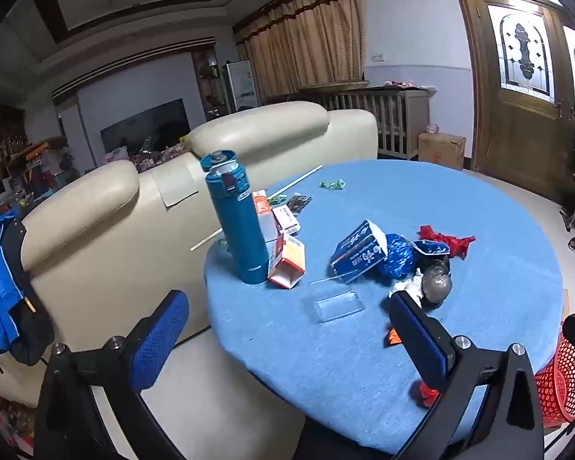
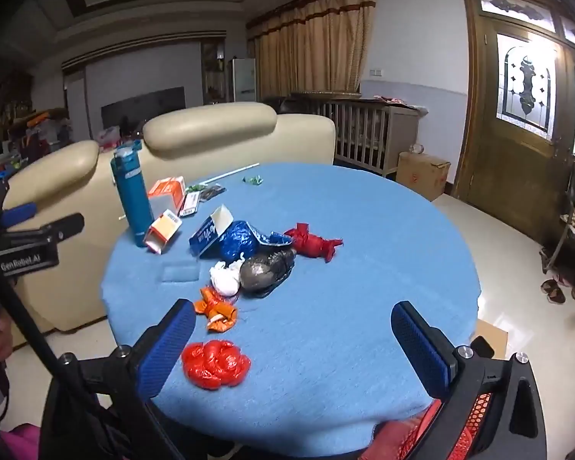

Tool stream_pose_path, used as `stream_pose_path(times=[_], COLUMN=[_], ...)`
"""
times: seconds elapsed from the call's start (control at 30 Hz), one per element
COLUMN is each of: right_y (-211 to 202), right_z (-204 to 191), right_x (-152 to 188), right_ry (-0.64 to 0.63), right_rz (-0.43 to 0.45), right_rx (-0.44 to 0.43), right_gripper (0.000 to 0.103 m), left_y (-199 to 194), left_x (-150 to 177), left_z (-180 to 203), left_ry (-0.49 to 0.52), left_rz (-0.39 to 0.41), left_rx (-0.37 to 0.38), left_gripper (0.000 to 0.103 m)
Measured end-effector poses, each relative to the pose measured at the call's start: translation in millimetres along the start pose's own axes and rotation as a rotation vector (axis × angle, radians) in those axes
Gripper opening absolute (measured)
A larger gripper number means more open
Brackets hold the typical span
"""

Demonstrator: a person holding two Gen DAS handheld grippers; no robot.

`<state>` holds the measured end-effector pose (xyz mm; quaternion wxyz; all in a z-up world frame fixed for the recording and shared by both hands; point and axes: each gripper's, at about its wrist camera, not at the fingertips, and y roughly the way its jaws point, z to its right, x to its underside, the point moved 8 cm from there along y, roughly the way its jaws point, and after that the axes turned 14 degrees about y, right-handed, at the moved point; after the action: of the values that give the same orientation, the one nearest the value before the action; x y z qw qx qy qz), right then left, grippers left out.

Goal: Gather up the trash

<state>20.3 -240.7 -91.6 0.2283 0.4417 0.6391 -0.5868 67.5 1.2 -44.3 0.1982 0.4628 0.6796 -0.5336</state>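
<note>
Trash lies scattered on a round table with a blue cloth [image 2: 345, 326]. Nearest the right gripper [image 2: 293, 326] is a crumpled red wrapper [image 2: 215, 364], then an orange wrapper [image 2: 215, 308], a white tissue wad [image 2: 225, 278], a dark foil bag [image 2: 266, 270], a red bag [image 2: 312, 243] and a blue carton [image 2: 211, 232]. The right gripper hovers open above the near edge, holding nothing. The left gripper [image 1: 287, 322] is open too, over the table's left edge near a clear plastic lid [image 1: 337, 303], blue carton [image 1: 358, 251] and orange box [image 1: 287, 260].
A tall teal flask [image 1: 235, 222] stands upright at the table's left by several small boxes. A red mesh basket [image 1: 559, 387] sits below the near right edge of the table. A cream sofa [image 1: 107, 237] stands just behind the table. A cardboard box [image 2: 421, 176] lies on the floor.
</note>
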Motion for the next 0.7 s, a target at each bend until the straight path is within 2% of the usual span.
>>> stream_pose_path(times=[0.33, 0.43, 0.7], right_y=[4, 10, 20], right_z=[7, 8, 9], right_x=[0, 4, 12], right_ry=[0.1, 0.099, 0.139], right_rz=[-0.027, -0.044, -0.095], right_rx=[0.027, 0.045, 0.032], right_gripper=[0.103, 0.103, 0.103], left_y=[2, 5, 9], left_x=[12, 7, 13], left_z=[-2, -6, -3], left_ry=[-0.018, -0.018, -0.009], left_rz=[-0.022, -0.023, -0.041], left_rx=[0.0, 0.003, 0.002], left_gripper=[0.103, 0.103, 0.103])
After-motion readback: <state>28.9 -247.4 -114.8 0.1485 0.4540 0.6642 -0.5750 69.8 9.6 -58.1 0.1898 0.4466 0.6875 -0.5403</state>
